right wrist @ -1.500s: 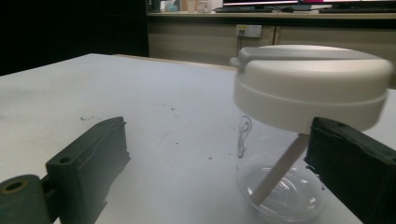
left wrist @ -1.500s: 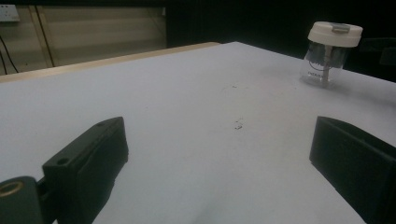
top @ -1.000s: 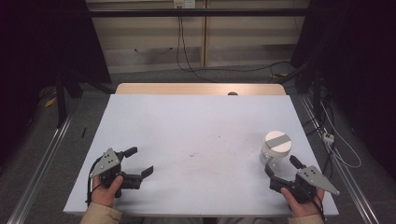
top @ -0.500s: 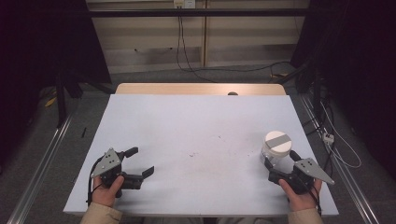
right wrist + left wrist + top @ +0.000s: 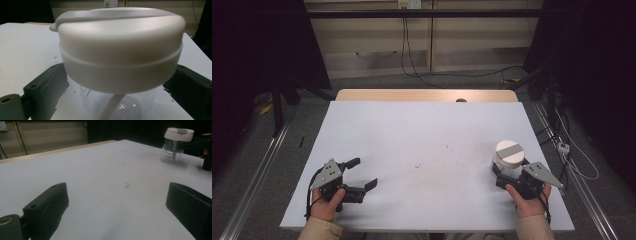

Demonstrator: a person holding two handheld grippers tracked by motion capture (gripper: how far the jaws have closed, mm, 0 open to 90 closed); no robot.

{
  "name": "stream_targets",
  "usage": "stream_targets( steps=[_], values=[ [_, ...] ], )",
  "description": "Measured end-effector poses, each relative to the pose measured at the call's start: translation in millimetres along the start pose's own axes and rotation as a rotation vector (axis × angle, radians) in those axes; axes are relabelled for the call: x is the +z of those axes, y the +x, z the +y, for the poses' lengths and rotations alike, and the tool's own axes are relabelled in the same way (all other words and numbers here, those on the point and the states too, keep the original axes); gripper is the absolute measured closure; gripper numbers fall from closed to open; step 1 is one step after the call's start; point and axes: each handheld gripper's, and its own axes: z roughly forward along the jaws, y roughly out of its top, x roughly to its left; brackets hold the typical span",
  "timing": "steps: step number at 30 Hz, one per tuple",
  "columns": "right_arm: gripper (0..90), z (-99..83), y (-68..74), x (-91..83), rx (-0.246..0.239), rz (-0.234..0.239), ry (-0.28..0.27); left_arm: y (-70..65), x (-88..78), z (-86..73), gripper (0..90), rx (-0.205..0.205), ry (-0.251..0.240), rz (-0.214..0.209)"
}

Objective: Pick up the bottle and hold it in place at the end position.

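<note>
Now my right claw [image 5: 503,176] has slid forward, its spread jaws flanking the jar [image 5: 508,156], while my left claw [image 5: 360,175] sits wide open, well apart.

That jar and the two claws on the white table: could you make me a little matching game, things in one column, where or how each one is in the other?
Things:
1. jar
2. left claw
3. right claw
4. dark specks

Places or states:
A. jaws spread wide over bare table, nothing between them
B. mid-table, between the two hands
C. upright near the table's right edge, white lid on
D. jaws either side of the clear body, under the lid

Pairs: 1-C, 2-A, 3-D, 4-B
</note>
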Motion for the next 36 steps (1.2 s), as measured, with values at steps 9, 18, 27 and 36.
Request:
stream_targets(
  steps=[9,18,27,36],
  values=[
    [6.1,3.2,-0.4,12.1,0.001,-0.005,0.006,0.2,0.2,-0.1,4.0,0.0,0.0,-0.001],
    [12.9,4.6,0.3,16.8,-0.007,0.007,0.016,0.3,0.3,0.0,4.1,0.001,0.0,0.0],
    [16.1,4.9,-1.2,17.6,-0.004,0.015,0.015,-0.2,1.6,0.1,4.0,0.007,0.002,-0.004],
    [18.4,6.6,-3.0,17.0,-0.017,0.027,0.015,-0.3,2.5,0.1,4.0,0.008,0.001,-0.007]
  ],
)
